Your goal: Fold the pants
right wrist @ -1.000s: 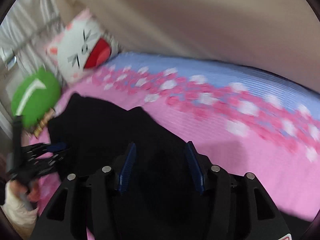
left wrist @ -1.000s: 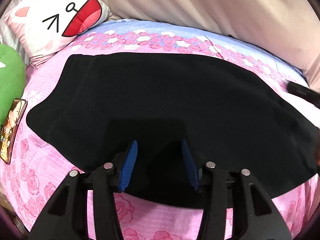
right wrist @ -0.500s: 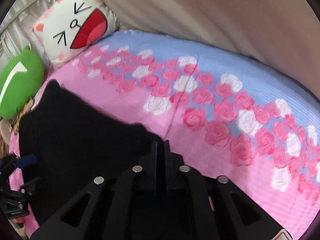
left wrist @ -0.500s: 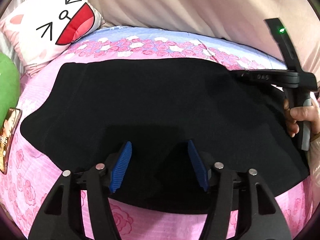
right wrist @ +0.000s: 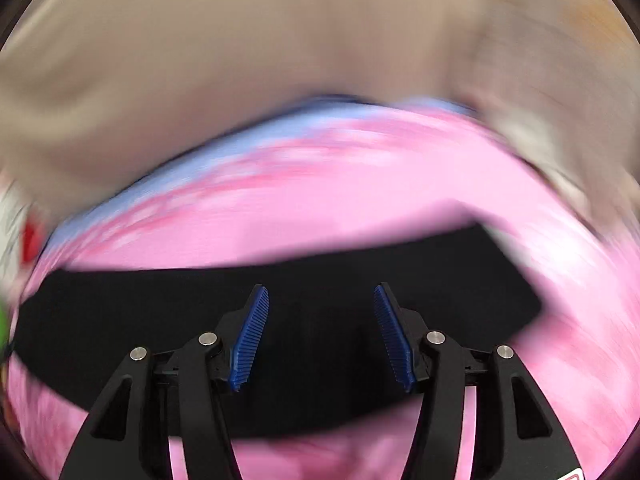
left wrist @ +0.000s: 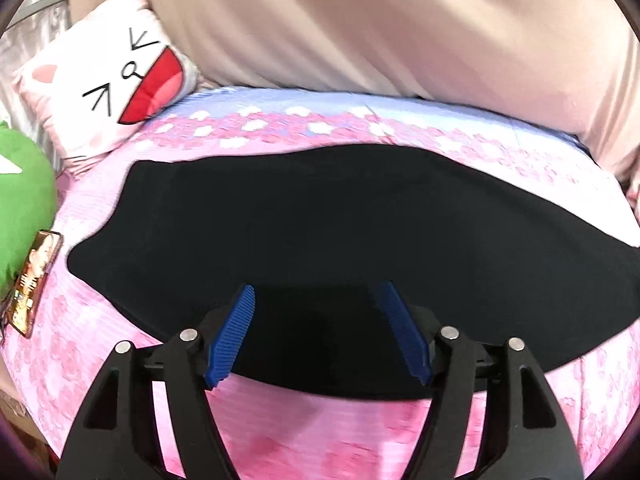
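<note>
Left wrist view: we see the black pants (left wrist: pixel 320 232) lying flat across the middle of the frame on the bed (left wrist: pixel 280 432), which has a pink rose sheet with a blue band along its far edge. The left gripper (left wrist: pixel 318 292) sits at bottom centre over the near edge of the pants. Its jaws are spread and opening, blue pads (left wrist: pixel 232 336) apart, nothing pinched; the fabric only shows behind the gap. We cannot tell whether the pads touch the cloth. Upper left: a white cat-face pillow (left wrist: pixel 108 92) with a red mouth. At the left edge is a green plush (left wrist: pixel 20 200), and just below it a phone (left wrist: pixel 34 280) with a picture on its case lies on the sheet, near the left end of the pants. A beige curtain (left wrist: pixel 380 28) fills the top of the frame.

Right wrist view: heavily motion-blurred. We see the pants (right wrist: pixel 160 320) as a dark band across the lower middle, on the pink bed (right wrist: pixel 320 208). The right gripper (right wrist: pixel 320 292) is at bottom centre over the pants, jaws spread and opening, blue pads (right wrist: pixel 250 340) apart, nothing clamped. A blurred white and red patch at the left edge is the cat-face pillow (right wrist: pixel 16 224). The beige curtain (right wrist: pixel 280 40) covers the upper half.
</note>
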The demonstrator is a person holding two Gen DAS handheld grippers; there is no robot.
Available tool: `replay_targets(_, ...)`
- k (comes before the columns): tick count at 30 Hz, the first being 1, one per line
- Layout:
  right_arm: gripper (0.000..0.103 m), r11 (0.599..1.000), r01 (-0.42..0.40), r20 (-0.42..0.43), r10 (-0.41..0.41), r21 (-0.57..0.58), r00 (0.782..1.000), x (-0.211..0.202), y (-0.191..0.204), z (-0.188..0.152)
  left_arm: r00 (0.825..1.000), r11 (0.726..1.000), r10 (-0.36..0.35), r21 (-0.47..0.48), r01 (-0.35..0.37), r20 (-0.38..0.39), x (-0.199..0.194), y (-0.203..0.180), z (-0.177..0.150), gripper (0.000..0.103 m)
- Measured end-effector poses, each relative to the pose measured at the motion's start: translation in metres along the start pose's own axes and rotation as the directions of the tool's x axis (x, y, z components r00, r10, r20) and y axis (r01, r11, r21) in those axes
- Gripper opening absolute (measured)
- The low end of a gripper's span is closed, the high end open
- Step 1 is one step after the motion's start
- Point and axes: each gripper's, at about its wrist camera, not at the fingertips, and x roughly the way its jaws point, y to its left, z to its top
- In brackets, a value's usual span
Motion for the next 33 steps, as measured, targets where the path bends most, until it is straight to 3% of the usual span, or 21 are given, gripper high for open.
replay_targets(1,0.056,0.997,0.048,0.005,-0.049,0.067,0.999,-0.009,-0.039,-0.004,1.0,1.0,-0.004,0.005,0.004,-0.008,0.001,-0.006,-0.002,0.065)
replay_targets(3,0.056,0.992,0.067,0.007,-0.068,0.103,0.998,-0.016,-0.081,-0.006,0.999,1.0,-0.018,0.011,0.018,-0.028,0.006,-0.022,-0.005,0.065)
replay_targets(6,0.056,0.995,0.046,-0.014,-0.045,0.092,0.999,-0.004,-0.098,0.0,0.998,0.999,-0.051,0.011,0.052,-0.046,0.007,-0.046,-0.009,0.065)
replay_targets(7,0.047,0.996,0.037,-0.029,-0.035,0.076,0.999,0.004,-0.096,0.003,0.998,0.998,-0.053,0.015,0.054,-0.046,0.006,-0.054,-0.01,0.065)
replay_targets(9,0.008,0.999,0.005,-0.064,-0.002,0.05,0.998,0.019,-0.09,0.007,0.998,0.999,-0.047,0.024,0.048,-0.046,0.004,-0.066,-0.011,0.065)
replay_targets(14,0.007,0.998,-0.032,0.108,0.038,-0.056,0.993,-0.023,-0.064,0.041,0.998,0.999,-0.028,0.045,0.03,-0.049,0.0,-0.083,-0.01,0.065)
replay_targets(15,0.007,0.998,-0.034,0.109,0.039,-0.05,0.993,-0.024,-0.068,0.043,0.999,0.998,-0.02,0.051,0.022,-0.046,0.0,-0.085,-0.01,0.065)
replay_targets(17,0.008,0.998,0.029,0.03,-0.027,-0.048,0.999,0.0,-0.083,0.038,0.999,0.999,-0.014,0.048,0.016,-0.048,0.002,-0.087,-0.011,0.065)
replay_targets(19,0.011,0.999,0.032,-0.099,-0.034,-0.022,0.994,0.034,-0.097,0.024,0.998,0.999,-0.012,0.036,0.014,-0.062,0.006,-0.085,-0.012,0.065)
replay_targets(20,0.015,1.0,0.008,-0.074,-0.008,0.006,0.997,0.031,-0.101,0.021,0.998,0.999,-0.013,0.033,0.015,-0.067,0.007,-0.084,-0.013,0.065)
replay_targets(23,0.064,0.999,0.009,-0.007,-0.008,0.051,1.0,0.008,-0.104,0.024,0.997,1.0,-0.011,0.026,0.013,-0.072,0.009,-0.081,-0.014,0.065)
replay_targets(25,0.066,0.999,0.006,0.011,-0.007,0.051,1.0,0.002,-0.101,0.025,0.998,1.0,-0.009,0.02,0.01,-0.063,0.008,-0.081,-0.014,0.066)
replay_targets(30,0.068,0.996,0.015,-0.115,-0.006,0.085,0.993,0.036,-0.101,0.017,0.999,1.0,-0.01,0.002,0.011,-0.048,0.003,-0.074,-0.017,0.073)
replay_targets(31,0.07,0.997,0.023,-0.098,-0.015,0.076,0.995,0.034,-0.099,0.015,0.999,1.0,-0.008,0.004,0.008,-0.047,0.003,-0.073,-0.017,0.074)
replay_targets(33,0.072,0.995,-0.021,-0.114,0.032,0.094,0.993,0.036,-0.092,0.016,0.999,1.0,-0.001,0.002,0.001,-0.041,0.001,-0.067,-0.019,0.078)
